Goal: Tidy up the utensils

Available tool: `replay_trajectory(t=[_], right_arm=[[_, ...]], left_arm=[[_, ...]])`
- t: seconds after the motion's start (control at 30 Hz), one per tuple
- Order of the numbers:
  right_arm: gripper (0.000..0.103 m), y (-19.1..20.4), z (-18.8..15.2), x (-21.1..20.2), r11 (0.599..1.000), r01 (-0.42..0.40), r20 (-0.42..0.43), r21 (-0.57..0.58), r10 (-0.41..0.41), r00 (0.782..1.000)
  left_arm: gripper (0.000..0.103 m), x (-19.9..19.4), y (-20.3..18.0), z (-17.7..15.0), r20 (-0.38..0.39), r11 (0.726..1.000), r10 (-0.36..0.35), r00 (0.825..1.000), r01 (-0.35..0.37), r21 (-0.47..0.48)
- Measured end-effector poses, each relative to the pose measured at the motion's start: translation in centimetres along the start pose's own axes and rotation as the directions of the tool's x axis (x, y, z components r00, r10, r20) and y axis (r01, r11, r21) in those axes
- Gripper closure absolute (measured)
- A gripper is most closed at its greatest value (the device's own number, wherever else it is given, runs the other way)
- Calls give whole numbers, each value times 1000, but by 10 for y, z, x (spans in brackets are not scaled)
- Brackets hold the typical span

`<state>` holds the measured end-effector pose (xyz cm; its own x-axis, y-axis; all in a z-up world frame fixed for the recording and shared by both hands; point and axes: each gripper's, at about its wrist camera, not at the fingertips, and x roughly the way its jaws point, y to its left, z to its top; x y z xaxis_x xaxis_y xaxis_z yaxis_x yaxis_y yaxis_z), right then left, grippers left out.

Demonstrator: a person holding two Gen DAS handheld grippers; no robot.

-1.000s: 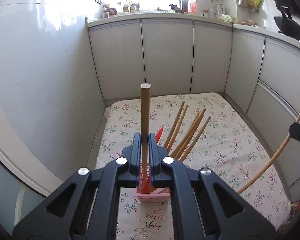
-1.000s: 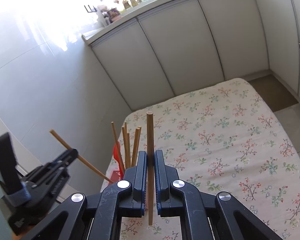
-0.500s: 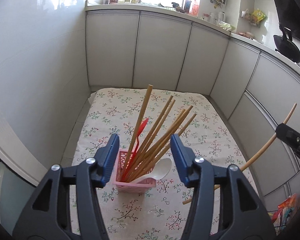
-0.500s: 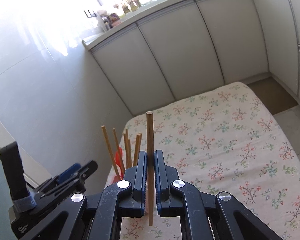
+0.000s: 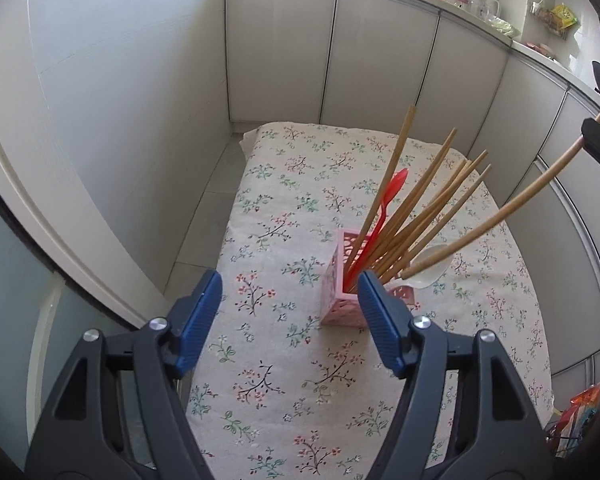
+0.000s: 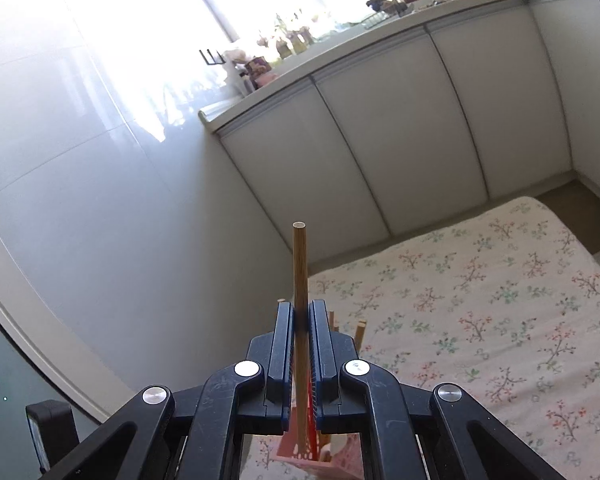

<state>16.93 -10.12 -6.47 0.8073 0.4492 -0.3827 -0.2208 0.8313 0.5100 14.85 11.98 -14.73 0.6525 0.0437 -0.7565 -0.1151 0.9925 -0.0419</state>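
Note:
A pink lattice holder point(image 5: 342, 294) stands on the floral cloth and holds several wooden chopsticks point(image 5: 422, 204), a red spoon point(image 5: 384, 216) and a white spoon point(image 5: 432, 270). My left gripper point(image 5: 290, 308) is open and empty, just in front of the holder and to its left. My right gripper point(image 6: 300, 316) is shut on one wooden chopstick point(image 6: 300, 264), held upright above the holder point(image 6: 300, 460). In the left wrist view that chopstick point(image 5: 500, 216) slants down from the upper right, its lower end over the holder's right side.
The floral cloth point(image 5: 296, 380) covers a low table set in a corner of white cabinets point(image 5: 380, 60). A white wall panel point(image 5: 100, 100) runs along the left. A colourful packet point(image 5: 580, 408) lies at the table's right front.
My left gripper let go of its chopstick, which now stands in the holder, opened wide and drew back to the left. My right gripper moved with its chopstick to over the holder.

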Motion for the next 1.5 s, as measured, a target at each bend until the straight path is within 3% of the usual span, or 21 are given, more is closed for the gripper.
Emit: replay_trajectory(t=[0.4,0.5,0.57,0.63,0.73,0.83,0.9,0.93,1.13,1.27,1.4,1.5], right_arm=[[97,1,-34,63,996,80,-29,-35,-81,996],[93,1,-41,72,996,79,-58,-49,-82,995],[86,-1,-41,73,996,80,-79,-37,-83,993],[53,-6,-38,66,997,80,-83,-14,-81,993],[25,-9,-26,44,995,98,-42,-1,-98,994],[14,-9,-11,15,991,132,-2,-22,-132,991],[5,-8,-2,-9,987,155,17,-46,-154,988],[0,-7,1,-20,984,169,15,-61,-168,986],[0,-2,12,-100,947,286,25,-146,-285,958],[0,-3,21,-155,896,410,37,-171,-410,911],[0,4,24,-209,846,485,56,-221,-485,873],[0,4,25,-244,858,477,24,-191,-482,876]], left_arm=[[30,8,6,-3,-43,1000,-2,999,2,2],[30,7,2,-2,-44,1000,-1,999,1,11],[30,6,-1,-2,-40,1000,-4,999,4,18],[28,2,-4,-2,-33,1000,-6,999,7,23],[21,-11,-9,-1,-11,1000,-11,1000,12,21],[18,-32,-17,2,22,999,-24,999,23,25],[10,-50,-26,3,60,999,-27,998,25,43],[2,-60,-31,4,81,998,-22,996,18,52],[0,-121,-66,3,148,992,12,989,-31,122],[0,-163,-82,-4,154,989,12,988,-35,147],[0,-211,-93,-9,180,987,-23,983,-6,160],[0,-246,-98,-13,227,988,-73,971,40,147]])
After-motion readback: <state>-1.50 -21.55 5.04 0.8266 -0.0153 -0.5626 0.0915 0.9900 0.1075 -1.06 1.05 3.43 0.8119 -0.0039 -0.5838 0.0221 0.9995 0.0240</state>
